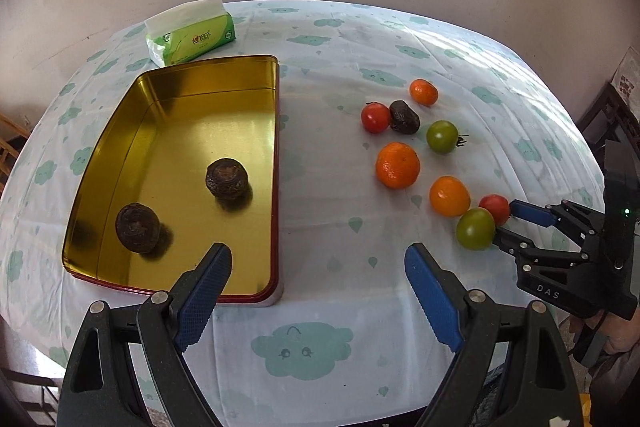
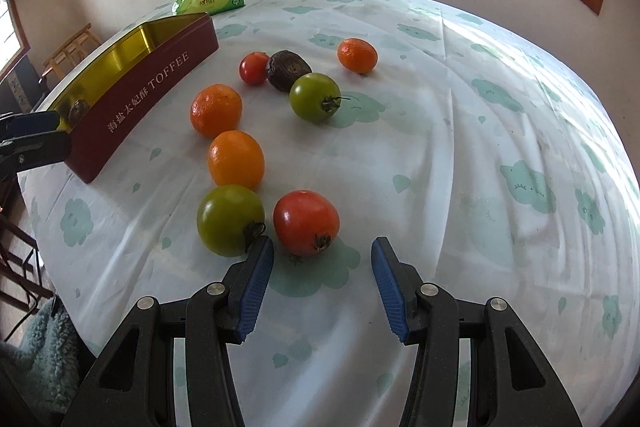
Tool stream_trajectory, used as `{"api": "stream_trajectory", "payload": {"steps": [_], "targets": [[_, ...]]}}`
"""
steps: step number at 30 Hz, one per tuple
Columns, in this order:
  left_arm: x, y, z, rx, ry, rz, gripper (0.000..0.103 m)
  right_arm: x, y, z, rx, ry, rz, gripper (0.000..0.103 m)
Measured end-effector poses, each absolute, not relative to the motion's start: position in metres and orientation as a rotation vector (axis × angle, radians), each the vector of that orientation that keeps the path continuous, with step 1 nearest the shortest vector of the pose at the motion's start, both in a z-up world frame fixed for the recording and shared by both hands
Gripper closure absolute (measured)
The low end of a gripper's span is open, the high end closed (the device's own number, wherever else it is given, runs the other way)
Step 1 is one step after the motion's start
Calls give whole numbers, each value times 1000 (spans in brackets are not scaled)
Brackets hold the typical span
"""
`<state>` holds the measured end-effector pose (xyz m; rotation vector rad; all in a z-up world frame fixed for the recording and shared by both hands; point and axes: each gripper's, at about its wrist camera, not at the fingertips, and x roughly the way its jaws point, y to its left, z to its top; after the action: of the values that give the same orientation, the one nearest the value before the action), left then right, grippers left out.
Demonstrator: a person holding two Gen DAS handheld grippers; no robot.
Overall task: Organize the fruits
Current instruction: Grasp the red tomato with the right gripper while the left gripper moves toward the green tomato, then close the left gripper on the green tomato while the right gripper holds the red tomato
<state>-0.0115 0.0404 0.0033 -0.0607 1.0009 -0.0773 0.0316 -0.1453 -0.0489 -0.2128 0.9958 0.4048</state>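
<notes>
- Left wrist view: the left gripper (image 1: 318, 259) has its blue-padded jaws wide apart with nothing between them, over the cloud-print tablecloth (image 1: 340, 39) just beside the tin's near right corner.
- At 9 to 10 o'clock of the picture lies the open gold-lined tin (image 1: 256, 75) with a red rim. Two dark wrinkled fruits sit inside: one near the middle (image 1: 227, 178), one toward the near left corner (image 1: 137, 227), well apart from each other.
- At 11 o'clock, beyond the tin, a green tissue pack (image 1: 191, 31) rests on the cloth.
- At 2 to 3 o'clock the loose fruits are scattered: a small orange (image 1: 423, 92) farthest, a red tomato (image 1: 375, 117) touching a third dark fruit (image 1: 404, 117), a green tomato (image 1: 442, 136), a large orange (image 1: 397, 165), then another orange (image 1: 449, 195).
- At 3 to 4 o'clock the right gripper (image 1: 502, 223) reaches in from the right, its tips at a near green tomato (image 1: 475, 229) and a near red tomato (image 1: 495, 207).
- Right wrist view: the right gripper (image 2: 322, 253) has its jaws partly apart, clamped on nothing. The near red tomato (image 2: 306, 222) lies just ahead of the gap, at 12 o'clock of the tips; the near green tomato (image 2: 230, 219) sits by the left finger (image 2: 256, 279), stem toward it.
- At 9 to 10 o'clock stands the tin's dark red side (image 2: 152, 99), lettered TOFFEE, with one pad of the left gripper (image 2: 28, 125) at its near end.
</notes>
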Motion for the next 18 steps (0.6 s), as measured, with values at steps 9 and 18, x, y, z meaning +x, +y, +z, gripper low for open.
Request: {"api": "stream_trajectory", "payload": {"steps": [9, 18], "targets": [[-9, 21, -5, -31, 1009, -87, 16, 38, -136, -51, -182, 973, 433, 63], [-10, 12, -1, -25, 994, -87, 15, 33, -146, -51, -144, 949, 404, 68]]}}
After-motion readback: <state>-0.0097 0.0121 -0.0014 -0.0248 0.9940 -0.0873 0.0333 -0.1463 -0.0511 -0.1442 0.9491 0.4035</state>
